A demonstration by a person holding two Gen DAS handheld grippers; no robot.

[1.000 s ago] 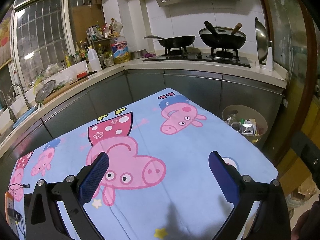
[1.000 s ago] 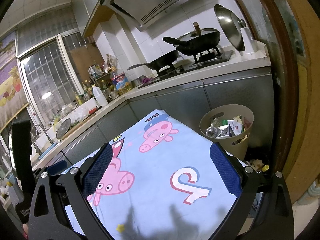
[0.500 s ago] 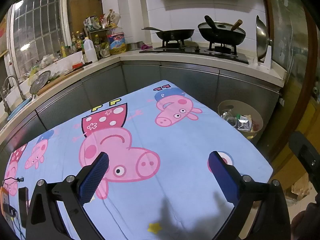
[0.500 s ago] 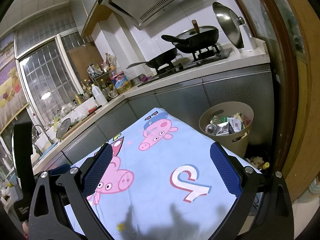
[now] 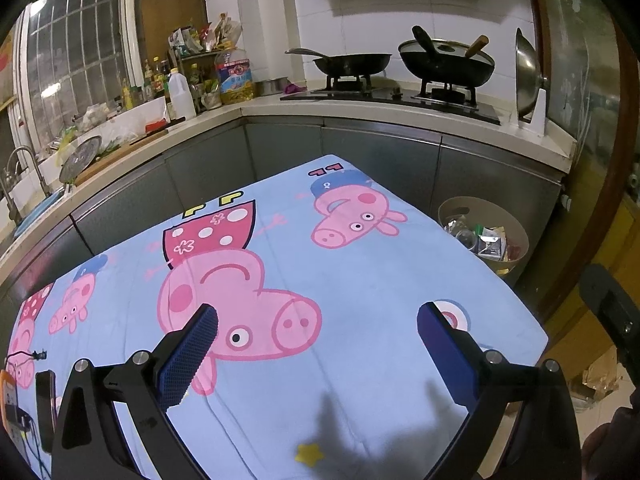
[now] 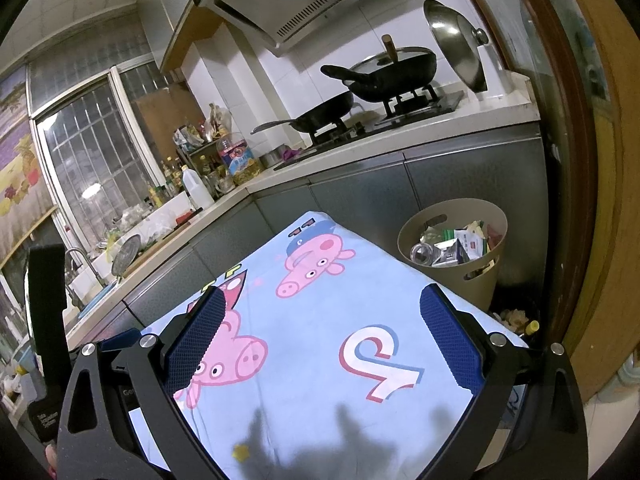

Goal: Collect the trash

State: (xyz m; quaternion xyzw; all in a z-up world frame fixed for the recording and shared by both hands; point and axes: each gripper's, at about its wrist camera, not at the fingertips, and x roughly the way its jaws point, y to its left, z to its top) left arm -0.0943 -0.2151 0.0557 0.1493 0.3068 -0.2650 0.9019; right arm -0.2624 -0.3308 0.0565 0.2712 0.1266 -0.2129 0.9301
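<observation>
A beige waste bin (image 5: 516, 226) (image 6: 416, 232) stands on the floor past the table's far right corner, holding cartons, wrappers and a clear bottle. The table is covered by a light blue cartoon-pig cloth (image 5: 360, 280) (image 6: 320, 340), and I see no loose trash on it. My left gripper (image 5: 318, 324) hovers open above the cloth's near half, nothing between its blue pads (image 5: 188, 356). My right gripper (image 6: 320, 312) is open too, over the right part of the cloth, with the bin ahead and to its right.
A kitchen counter (image 5: 380, 114) wraps around the back with a stove, two black pans (image 5: 446, 62), oil bottles and a sink at left. A brown door frame (image 6: 592, 200) rises on the right. Scraps and a small yellow object (image 6: 530, 325) lie on the floor by the bin.
Both views have shifted slightly over the cloth; the left gripper has risen or tilted a little, showing more tabletop. Both grippers stay open and empty.
</observation>
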